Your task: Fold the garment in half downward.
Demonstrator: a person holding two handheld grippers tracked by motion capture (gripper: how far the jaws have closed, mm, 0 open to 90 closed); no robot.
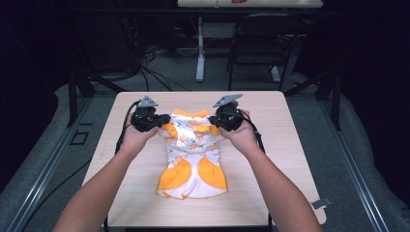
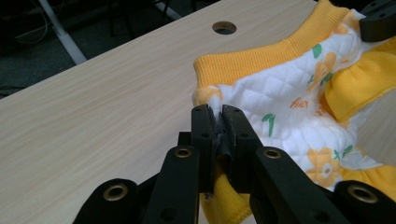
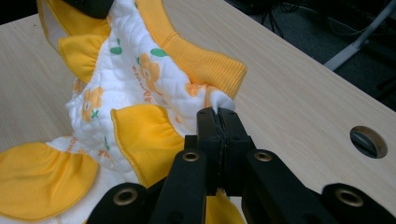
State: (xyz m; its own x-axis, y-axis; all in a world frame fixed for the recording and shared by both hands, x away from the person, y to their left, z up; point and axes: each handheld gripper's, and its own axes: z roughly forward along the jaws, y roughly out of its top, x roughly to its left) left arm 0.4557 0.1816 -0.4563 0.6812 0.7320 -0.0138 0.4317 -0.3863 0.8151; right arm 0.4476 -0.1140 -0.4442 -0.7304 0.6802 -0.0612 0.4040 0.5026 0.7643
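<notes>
A small white quilted garment point(image 1: 192, 154) with orange flowers, yellow ruffles and a yellow ribbed band lies in the middle of the wooden table point(image 1: 270, 193). My left gripper point(image 1: 163, 121) is at the garment's upper left corner and my right gripper point(image 1: 214, 121) is at its upper right corner. In the left gripper view the jaws point(image 2: 215, 111) are shut on a pinch of the white cloth point(image 2: 280, 105) below the yellow band. In the right gripper view the jaws point(image 3: 217, 113) are shut on a fold of the garment point(image 3: 140, 93) beside the band's end.
The table has a round cable hole point(image 2: 224, 27) near its far edge, seen also in the right gripper view as a cable hole point(image 3: 368, 141). Beyond the table stand a black chair point(image 1: 261, 43) and a white desk leg point(image 1: 200, 48), with cables on the floor.
</notes>
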